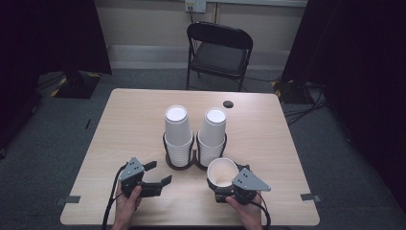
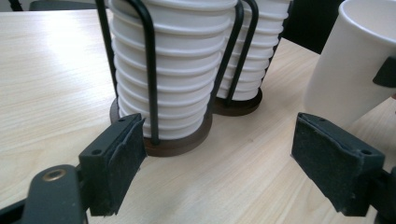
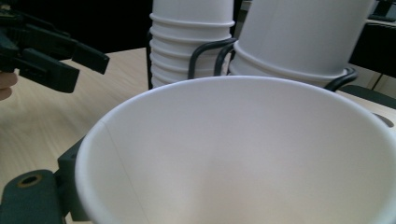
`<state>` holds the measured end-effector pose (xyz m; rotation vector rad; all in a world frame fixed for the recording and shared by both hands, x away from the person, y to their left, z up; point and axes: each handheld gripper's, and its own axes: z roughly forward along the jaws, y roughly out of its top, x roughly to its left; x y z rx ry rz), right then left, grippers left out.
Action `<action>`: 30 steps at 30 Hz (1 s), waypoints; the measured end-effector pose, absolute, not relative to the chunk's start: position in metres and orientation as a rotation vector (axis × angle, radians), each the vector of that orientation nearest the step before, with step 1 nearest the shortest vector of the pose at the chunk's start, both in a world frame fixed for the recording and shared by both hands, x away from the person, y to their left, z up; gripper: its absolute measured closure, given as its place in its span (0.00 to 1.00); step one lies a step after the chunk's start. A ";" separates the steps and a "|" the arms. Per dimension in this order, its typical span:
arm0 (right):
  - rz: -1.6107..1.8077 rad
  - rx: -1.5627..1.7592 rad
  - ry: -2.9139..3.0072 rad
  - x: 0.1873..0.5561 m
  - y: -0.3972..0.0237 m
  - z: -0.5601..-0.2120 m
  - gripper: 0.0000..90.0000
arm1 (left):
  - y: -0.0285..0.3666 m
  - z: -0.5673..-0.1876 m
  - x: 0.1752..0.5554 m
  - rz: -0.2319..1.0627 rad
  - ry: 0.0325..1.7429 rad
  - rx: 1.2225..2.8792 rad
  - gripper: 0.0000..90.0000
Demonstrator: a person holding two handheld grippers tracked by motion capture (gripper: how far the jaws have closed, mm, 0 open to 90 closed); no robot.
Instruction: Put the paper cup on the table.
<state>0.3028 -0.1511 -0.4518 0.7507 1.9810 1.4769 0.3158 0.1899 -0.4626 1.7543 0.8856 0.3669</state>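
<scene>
Two stacks of upside-down white paper cups, the left stack (image 1: 178,134) and the right stack (image 1: 212,134), stand in a black wire holder (image 1: 194,160) at mid-table. Close in the left gripper view I see the same left stack (image 2: 168,70) and right stack (image 2: 252,56). My right gripper (image 1: 229,182) is shut on a single white cup (image 1: 222,172), held mouth up and tilted just in front of the right stack. In the right gripper view that cup (image 3: 243,149) is large. My left gripper (image 1: 159,173) stands open in front of the holder, with nothing between the pads (image 2: 116,163).
The wooden table (image 1: 134,120) has bare room left and right of the holder. A small black round disc (image 1: 228,104) lies near its far edge. A black folding chair (image 1: 218,52) stands behind the table. Tape marks (image 1: 72,199) sit near the front corners.
</scene>
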 end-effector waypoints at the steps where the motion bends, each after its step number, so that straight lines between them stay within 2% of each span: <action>1: 1.474 0.757 1.975 0.304 -0.152 -0.451 0.11 | 0.190 -0.463 0.316 0.374 0.893 1.760 0.19; 18: 1.432 0.906 1.814 0.325 -0.188 -0.433 0.11 | 0.202 -0.474 0.312 0.492 0.947 1.722 0.17; 30: 1.397 1.015 1.730 0.364 -0.209 -0.431 0.11 | 0.206 -0.481 0.314 0.528 0.977 1.696 0.17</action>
